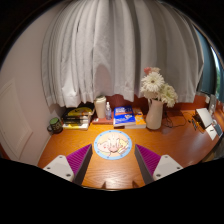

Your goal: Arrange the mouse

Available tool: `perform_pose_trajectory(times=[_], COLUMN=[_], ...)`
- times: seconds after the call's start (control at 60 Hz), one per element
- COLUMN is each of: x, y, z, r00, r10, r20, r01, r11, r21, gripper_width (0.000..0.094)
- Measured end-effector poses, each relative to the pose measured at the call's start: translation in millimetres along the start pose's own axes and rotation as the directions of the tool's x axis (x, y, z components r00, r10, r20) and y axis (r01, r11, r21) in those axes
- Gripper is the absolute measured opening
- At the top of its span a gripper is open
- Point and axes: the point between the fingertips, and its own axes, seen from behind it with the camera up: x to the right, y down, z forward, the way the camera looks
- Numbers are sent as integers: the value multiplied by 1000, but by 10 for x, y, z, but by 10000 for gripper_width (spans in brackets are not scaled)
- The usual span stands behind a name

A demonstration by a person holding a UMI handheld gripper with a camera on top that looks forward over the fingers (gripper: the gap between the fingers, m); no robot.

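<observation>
The gripper (113, 165) is held level above the desk (75, 140), fingers spread wide and empty, a plate (112, 146) seen just ahead.

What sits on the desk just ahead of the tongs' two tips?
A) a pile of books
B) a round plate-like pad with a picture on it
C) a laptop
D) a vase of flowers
B: the round patterned pad lies on the wooden desk right ahead of the open tongs; the vase of flowers and the books stand farther back by the curtain.

A round, pale, patterned mouse mat (112, 143) lies flat on the wooden desk (62, 143), between the spread hand-held gripper's (112, 152) fingertips.
</observation>
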Motion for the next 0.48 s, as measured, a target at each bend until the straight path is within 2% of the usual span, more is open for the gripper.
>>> perform_pose_trajectory(times=[0.483], x=[133], y=[159], z=[-837], r00=[1000], r10=[-7], r20=[1], r01=[7], r11=[998], r21=[69], gripper_width=[849])
